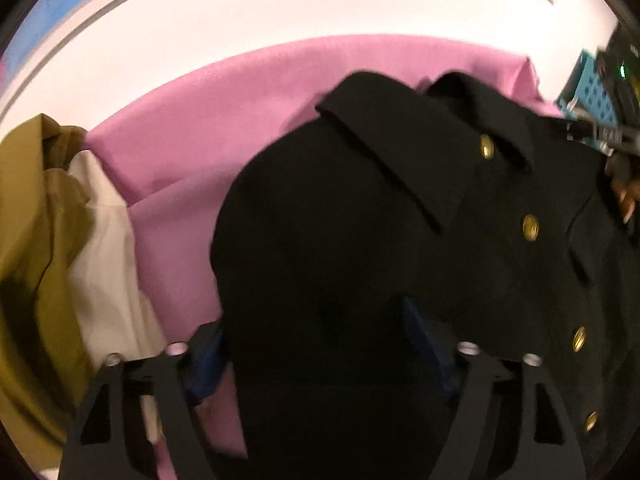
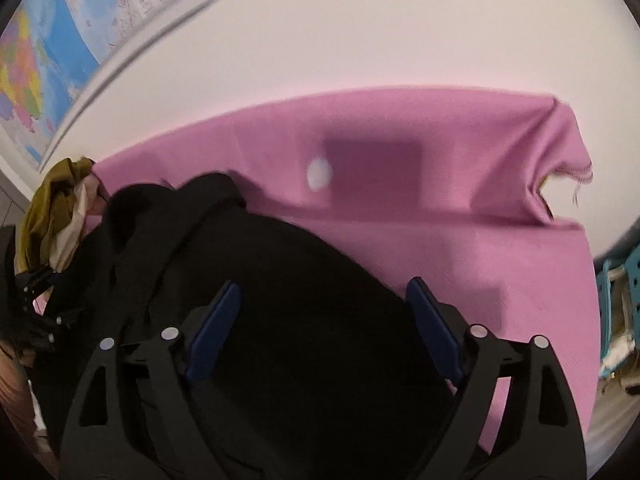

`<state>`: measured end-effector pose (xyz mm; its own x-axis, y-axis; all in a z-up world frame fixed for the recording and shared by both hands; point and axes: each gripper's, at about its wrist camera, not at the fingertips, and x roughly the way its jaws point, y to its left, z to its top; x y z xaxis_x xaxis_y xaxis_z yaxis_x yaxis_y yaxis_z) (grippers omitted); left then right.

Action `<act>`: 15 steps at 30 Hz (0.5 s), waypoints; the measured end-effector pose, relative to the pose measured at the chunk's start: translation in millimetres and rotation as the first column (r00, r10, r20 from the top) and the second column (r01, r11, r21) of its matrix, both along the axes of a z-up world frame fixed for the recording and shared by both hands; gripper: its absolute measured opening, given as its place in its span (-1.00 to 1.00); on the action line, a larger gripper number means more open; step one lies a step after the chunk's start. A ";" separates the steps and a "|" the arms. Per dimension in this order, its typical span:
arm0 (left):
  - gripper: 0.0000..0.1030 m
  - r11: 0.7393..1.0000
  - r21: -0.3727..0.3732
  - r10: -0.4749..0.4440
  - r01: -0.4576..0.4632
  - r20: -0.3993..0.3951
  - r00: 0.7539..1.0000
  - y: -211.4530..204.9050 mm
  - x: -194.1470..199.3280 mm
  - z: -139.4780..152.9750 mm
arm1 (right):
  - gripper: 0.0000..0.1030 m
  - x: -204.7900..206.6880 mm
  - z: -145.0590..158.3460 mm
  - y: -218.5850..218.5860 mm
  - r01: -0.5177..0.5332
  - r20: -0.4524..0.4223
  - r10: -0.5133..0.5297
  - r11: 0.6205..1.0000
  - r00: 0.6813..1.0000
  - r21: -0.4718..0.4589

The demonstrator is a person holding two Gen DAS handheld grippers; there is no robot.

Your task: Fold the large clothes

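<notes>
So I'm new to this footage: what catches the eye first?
The black jacket with a row of gold buttons fills the middle, lying on a pink cloth spread over the white surface. At the far left sits a bunched olive-green garment. A colourful map shows at top left in the right wrist view.

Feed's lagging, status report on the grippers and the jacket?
Left gripper open over the black jacket, right gripper too. Jacket unfolded on pink cloth. Olive garment heaped alongside.
</notes>
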<state>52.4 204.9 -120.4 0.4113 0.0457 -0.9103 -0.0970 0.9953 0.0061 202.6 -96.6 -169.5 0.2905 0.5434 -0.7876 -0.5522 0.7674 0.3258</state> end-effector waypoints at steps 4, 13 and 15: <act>-0.51 1.000 -0.011 0.006 -0.006 0.042 0.999 -0.7 6.6 5.3 | -0.79 -5.1 5.1 -1.6 -0.066 -0.002 0.066 0.998 0.998 0.014; -0.87 0.996 0.075 0.028 -0.040 0.157 0.987 -18.4 37.6 43.3 | -0.88 -2.4 77.4 -42.6 0.069 0.245 -0.092 0.992 0.965 0.102; -0.87 0.998 0.047 0.043 -0.051 0.169 0.985 -19.0 52.0 48.5 | -0.87 6.6 74.0 -51.7 0.112 0.230 -0.136 0.987 0.964 0.115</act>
<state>104.3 185.9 -71.9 0.5546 0.1135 -0.8243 -0.1477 0.9883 0.0367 209.1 -148.3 -95.6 0.5317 0.5635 -0.6323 -0.5250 0.8051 0.2761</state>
